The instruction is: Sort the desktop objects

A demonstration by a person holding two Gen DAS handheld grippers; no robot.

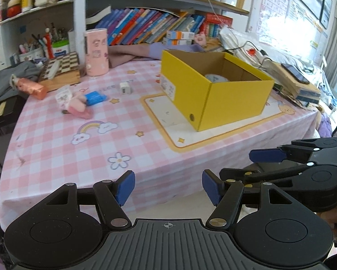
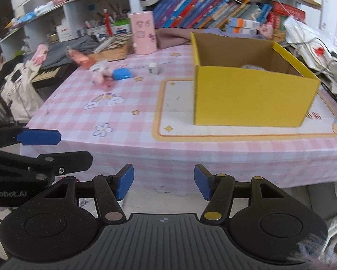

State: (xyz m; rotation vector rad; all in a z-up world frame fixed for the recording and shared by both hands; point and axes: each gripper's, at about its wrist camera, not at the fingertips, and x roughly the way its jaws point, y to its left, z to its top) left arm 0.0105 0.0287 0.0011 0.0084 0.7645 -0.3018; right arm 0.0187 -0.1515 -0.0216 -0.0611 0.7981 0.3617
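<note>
At the near edge of the table (image 1: 55, 157), which is covered by a pink checked cloth, both tools are held off the surface and clear of every object. The left gripper (image 1: 168, 187) is seen with its blue pads spread wide and nothing between them; the right gripper (image 2: 164, 182) is likewise spread wide and empty, and it is positioned just beside the left one, to its right. A yellow box (image 1: 231, 99) with an open top is placed on a cream mat with an orange border, on the right half of the table, and a round pale object (image 1: 215, 77) is partly visible inside it; what it is cannot be told. On the far left part of the cloth, well apart from the box, a blue case (image 1: 95, 97) is located touching a pink plush toy (image 1: 78, 108), and a small white charger cube (image 1: 125, 88) stands between that pair and the box. A tall pink cylinder (image 1: 96, 51) is set upright near the far edge, with a chessboard (image 1: 60, 69) just to its left. A row of books (image 1: 150, 25) is shelved behind the table.
</note>
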